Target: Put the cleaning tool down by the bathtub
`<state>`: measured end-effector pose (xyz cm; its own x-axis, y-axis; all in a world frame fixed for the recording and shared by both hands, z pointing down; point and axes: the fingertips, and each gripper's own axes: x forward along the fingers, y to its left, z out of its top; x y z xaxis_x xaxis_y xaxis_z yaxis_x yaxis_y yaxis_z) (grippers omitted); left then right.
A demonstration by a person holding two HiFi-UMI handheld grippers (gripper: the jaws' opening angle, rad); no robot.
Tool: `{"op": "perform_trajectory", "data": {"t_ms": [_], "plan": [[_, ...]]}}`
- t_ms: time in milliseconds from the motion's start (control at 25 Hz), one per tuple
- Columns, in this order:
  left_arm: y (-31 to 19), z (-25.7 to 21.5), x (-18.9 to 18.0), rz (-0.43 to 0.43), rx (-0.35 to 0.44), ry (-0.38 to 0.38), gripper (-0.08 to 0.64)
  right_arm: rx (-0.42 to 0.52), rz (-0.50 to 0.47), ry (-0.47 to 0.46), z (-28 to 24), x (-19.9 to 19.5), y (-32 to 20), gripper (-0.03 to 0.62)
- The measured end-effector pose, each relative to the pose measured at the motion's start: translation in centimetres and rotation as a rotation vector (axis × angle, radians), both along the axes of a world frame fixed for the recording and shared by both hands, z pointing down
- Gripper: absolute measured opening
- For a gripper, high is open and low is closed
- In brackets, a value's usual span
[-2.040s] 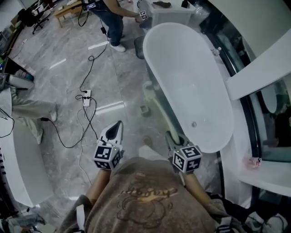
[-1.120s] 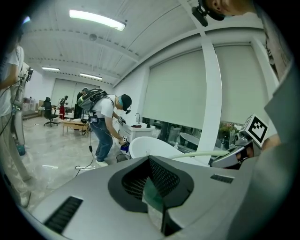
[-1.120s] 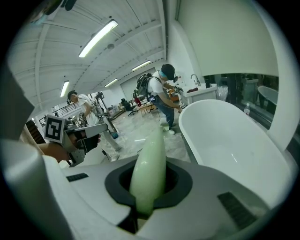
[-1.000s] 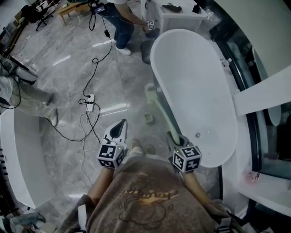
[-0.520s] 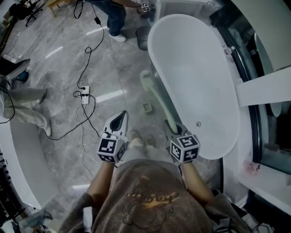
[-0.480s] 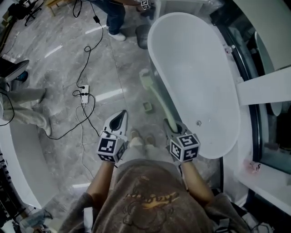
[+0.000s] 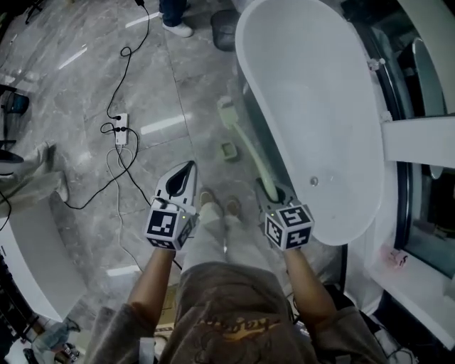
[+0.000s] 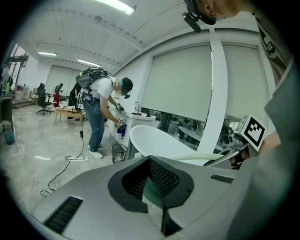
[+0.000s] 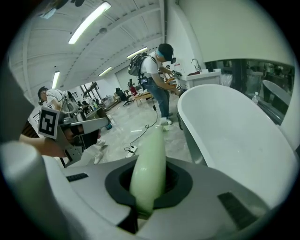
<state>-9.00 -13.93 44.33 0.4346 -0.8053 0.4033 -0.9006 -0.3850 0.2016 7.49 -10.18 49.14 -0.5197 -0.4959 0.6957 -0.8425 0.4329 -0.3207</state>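
The cleaning tool [image 7: 245, 149] is a long pale green handle with a small head at its far end. It slants over the floor along the left side of the white bathtub [image 7: 313, 106]. My right gripper [image 7: 272, 193] is shut on the near end of the handle [image 9: 150, 159], which sticks out forward between the jaws of that gripper [image 9: 140, 206]. The tub [image 9: 234, 136] lies just right of it. My left gripper [image 7: 179, 186] hangs over the floor to the left, jaws together and nothing held [image 8: 157, 197].
A power strip [image 7: 117, 128] with black cables lies on the marble floor at the left. A small object [image 7: 228, 150] sits on the floor beside the tub. A bin [image 7: 224, 18] stands at the tub's far end, and a person [image 8: 101, 112] bends over a counter there. My feet [image 7: 213, 206] are between the grippers.
The view has slid forward along the tub; the far person has nearly left the top edge. Both grippers keep their places, the right still holding the tool. My legs now show.
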Motion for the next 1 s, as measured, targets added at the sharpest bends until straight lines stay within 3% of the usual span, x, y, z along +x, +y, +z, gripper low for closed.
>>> {"op": "perform_trajectory", "data": {"t_ms": [400, 1000], "plan": [[-2.2, 9.2, -1.3, 0.034, -0.037, -0.002, 0.000, -0.055, -0.041, 0.041, 10.0, -3.3, -2.6, 0.018], [-3.4, 19.7, -1.0, 0.055, -0.098, 0.022, 0.000, -0.184, -0.063, 0.131, 23.9, -3.0, -2.7, 0.018]]}}
